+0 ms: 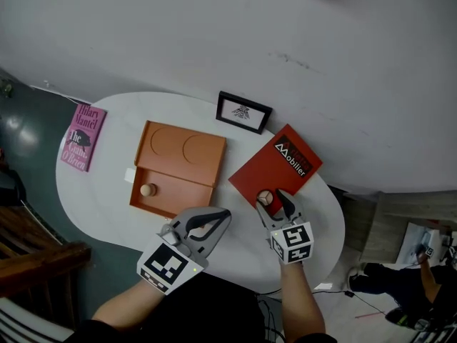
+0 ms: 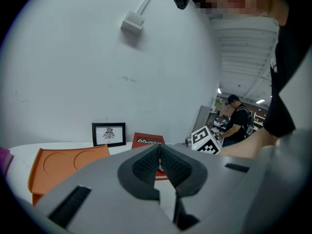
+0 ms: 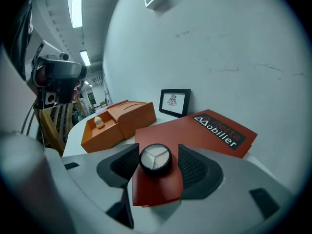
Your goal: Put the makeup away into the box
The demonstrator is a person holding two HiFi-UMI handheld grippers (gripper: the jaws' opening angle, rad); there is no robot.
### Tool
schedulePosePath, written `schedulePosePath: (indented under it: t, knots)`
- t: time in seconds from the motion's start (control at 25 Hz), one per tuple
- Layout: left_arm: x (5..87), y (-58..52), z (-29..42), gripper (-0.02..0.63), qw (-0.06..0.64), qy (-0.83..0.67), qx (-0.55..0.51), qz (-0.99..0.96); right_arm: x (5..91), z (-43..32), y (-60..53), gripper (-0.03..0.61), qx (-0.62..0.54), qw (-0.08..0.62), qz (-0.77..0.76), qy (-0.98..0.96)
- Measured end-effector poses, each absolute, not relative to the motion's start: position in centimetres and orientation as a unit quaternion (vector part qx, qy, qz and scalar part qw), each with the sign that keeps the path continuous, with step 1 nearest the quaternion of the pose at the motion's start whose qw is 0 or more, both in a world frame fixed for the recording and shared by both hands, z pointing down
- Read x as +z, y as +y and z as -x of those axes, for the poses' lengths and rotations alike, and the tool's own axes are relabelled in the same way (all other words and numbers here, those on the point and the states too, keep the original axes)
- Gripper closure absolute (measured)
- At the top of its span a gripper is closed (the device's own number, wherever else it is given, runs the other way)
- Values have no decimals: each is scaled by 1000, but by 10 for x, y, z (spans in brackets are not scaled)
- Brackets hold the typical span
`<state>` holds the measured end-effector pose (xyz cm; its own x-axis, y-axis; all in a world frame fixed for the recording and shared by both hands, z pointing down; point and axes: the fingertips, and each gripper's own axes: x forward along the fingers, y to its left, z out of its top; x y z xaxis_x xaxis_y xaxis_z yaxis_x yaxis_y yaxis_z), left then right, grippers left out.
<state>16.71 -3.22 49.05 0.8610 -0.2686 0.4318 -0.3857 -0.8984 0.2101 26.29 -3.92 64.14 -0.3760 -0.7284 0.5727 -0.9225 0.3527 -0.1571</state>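
A round black makeup compact (image 1: pixel 265 196) (image 3: pixel 155 159) with a pale three-part top lies on the near corner of a red book (image 1: pixel 282 164) (image 3: pixel 209 129). My right gripper (image 1: pixel 271 198) (image 3: pixel 157 150) is open with the compact between its pads; a gap shows on the right side. The orange box (image 1: pixel 182 186) (image 3: pixel 105 130) stands open to the left, its lid (image 1: pixel 184 148) flipped back. A small beige knob-like piece (image 1: pixel 148 189) (image 3: pixel 99 123) sits inside. My left gripper (image 1: pixel 223 215) (image 2: pixel 159 149) hovers near the table's front edge, shut with nothing in it.
The white oval table (image 1: pixel 100 191) also carries a pink book (image 1: pixel 84 136) at the far left and a black-framed picture (image 1: pixel 243 111) (image 2: pixel 108 134) against the wall. A wooden chair (image 1: pixel 32 245) stands off the left edge. A person (image 2: pixel 239 118) stands in the background.
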Motion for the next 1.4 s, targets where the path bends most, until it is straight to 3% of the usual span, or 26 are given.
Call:
schedulePosePath:
  t: [0.56, 1.4]
  knots:
    - [487, -51, -164, 600, 146, -205, 199, -947, 654, -254, -45, 353, 225, 260, -483, -805]
    - [442, -32, -137, 600, 120, -227, 183, -949, 513, -288, -9, 353, 170, 166, -526, -817]
